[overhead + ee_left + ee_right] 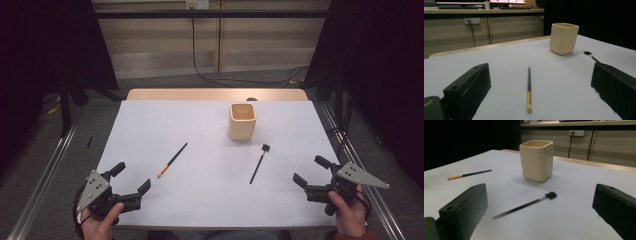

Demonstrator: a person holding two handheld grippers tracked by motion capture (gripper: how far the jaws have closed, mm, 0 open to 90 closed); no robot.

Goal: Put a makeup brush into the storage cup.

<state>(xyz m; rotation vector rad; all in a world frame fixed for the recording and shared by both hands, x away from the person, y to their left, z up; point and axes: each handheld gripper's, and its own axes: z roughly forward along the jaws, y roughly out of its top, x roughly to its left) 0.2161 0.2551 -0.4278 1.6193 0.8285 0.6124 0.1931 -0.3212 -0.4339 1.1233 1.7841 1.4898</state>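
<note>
A cream square cup point(242, 121) point(563, 38) point(537, 160) stands upright right of the table's middle. A dark brush with an orange ferrule and pale tip point(172, 160) point(529, 89) point(469, 174) lies left of centre. A thin black brush with a small square head point(259, 163) point(592, 56) point(523, 205) lies right of centre. My left gripper point(134, 178) point(541, 95) rests open at the front left corner, its jaws empty and pointing at the orange brush. At the front right my right gripper point(311, 171) point(541, 215) stands open and empty, facing the black brush.
The white table top point(210, 200) ends in a wooden strip point(217, 94) at the far edge. Metal rails point(45, 170) run along both sides on the floor. Cables point(210, 75) trail behind the table. Dark curtains hang at left and right.
</note>
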